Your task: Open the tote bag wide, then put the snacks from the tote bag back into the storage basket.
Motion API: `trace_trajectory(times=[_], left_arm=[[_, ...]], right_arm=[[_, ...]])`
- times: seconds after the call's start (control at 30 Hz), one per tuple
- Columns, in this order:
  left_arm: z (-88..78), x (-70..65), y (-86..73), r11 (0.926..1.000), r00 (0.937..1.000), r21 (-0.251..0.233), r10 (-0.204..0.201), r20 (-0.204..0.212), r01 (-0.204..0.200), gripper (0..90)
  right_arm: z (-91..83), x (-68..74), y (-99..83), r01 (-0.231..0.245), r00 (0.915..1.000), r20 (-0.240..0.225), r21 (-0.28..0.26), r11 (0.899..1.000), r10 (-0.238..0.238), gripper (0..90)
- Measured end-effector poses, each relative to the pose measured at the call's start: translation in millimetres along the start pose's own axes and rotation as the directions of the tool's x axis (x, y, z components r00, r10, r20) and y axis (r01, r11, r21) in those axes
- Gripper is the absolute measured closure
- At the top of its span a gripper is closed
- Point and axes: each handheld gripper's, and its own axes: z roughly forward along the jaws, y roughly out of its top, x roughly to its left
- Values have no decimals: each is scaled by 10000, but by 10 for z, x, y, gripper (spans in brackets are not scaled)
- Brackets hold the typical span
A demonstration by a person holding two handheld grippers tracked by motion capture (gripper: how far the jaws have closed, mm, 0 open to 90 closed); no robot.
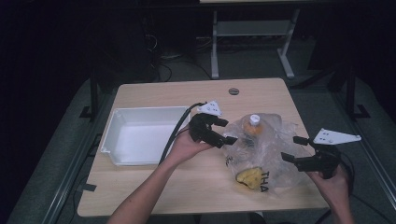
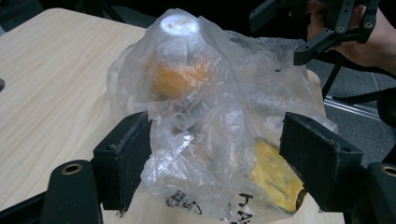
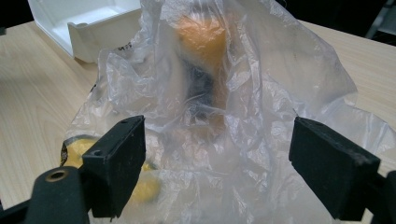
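A crumpled clear plastic bag (image 1: 271, 144) lies on the right half of the wooden table (image 1: 154, 186). Inside it are an orange bottle (image 1: 253, 127) with a white cap and a yellow item (image 1: 250, 177). My left gripper (image 1: 229, 131) is open at the bag's left edge. In the left gripper view the bag (image 2: 210, 102) bulges between the jaws of that gripper (image 2: 219, 156), with the orange bottle (image 2: 180, 79) behind the film. My right gripper (image 1: 290, 148) is open at the bag's right edge. Its own view shows the bag (image 3: 261, 93) between the spread jaws of the right gripper (image 3: 224, 161).
A white empty tray (image 1: 116, 140) sits at the table's left, its corner (image 3: 79, 28) showing beyond the bag. A round hole (image 1: 234, 91) is near the far edge. Table legs and cables stand on the dark floor behind.
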Motion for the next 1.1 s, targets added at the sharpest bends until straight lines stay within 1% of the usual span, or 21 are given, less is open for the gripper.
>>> trace_trajectory(times=[0.13,0.23,0.33,0.43,0.53,0.63,0.7,0.77,0.83,0.87,0.9,0.93,0.97,1.03,1.07,1.1], left_arm=[[19,-3,11,9999,9999,121,123,-28,-122,240],[43,20,33,10000,10000,75,44,67,-44,241],[107,38,69,9998,9999,201,47,113,-49,242],[141,48,82,9999,10000,119,-9,91,8,244],[207,73,101,9998,9999,165,-78,116,76,248],[274,89,110,9997,9999,234,-85,88,82,250],[325,103,116,9993,9998,341,-173,40,172,251],[358,114,120,9992,9997,315,-239,20,239,255],[375,124,127,9991,9998,367,-202,15,202,268],[422,134,137,9987,9997,448,-257,-11,257,275],[422,134,137,9987,9997,448,-257,-11,257,280],[467,139,150,9977,9996,625,-275,-116,282,289],[485,144,157,9974,9997,682,-215,-148,225,299],[502,142,160,9975,9995,652,-262,-173,272,343],[516,142,164,9975,9994,650,-257,-211,270,343],[529,142,166,9977,9993,627,-253,-263,269,374]], right_arm=[[-3,5,12,40,10000,-15,6,10000,-40,183],[-20,9,-1,23,10000,20,-17,10000,-23,183],[-39,5,-3,13,10000,43,-43,10000,-12,183],[-44,-1,-5,-3,10000,38,-83,10000,3,183],[-17,-18,-14,-51,10000,-79,-38,10000,51,184],[-4,-17,-6,-23,10000,-96,-3,10000,23,184],[-1,-14,6,22,9999,-110,-81,10000,-23,187],[9,-21,5,6,9998,-177,-54,10000,-7,183],[14,-24,6,-5,9998,-201,-49,10000,4,182],[17,-24,5,6,9998,-210,-73,10000,-7,183],[17,-24,5,6,9998,-210,-73,10000,-7,183],[15,-25,6,7,9998,-190,-86,10000,-9,183],[12,-24,9,2,9998,-186,-103,9999,-4,184],[11,-23,11,32,9998,-189,-143,9999,-35,186],[9,-19,14,72,9998,-184,-176,9998,-75,188],[4,-14,16,115,9998,-171,-162,9998,-118,190]])
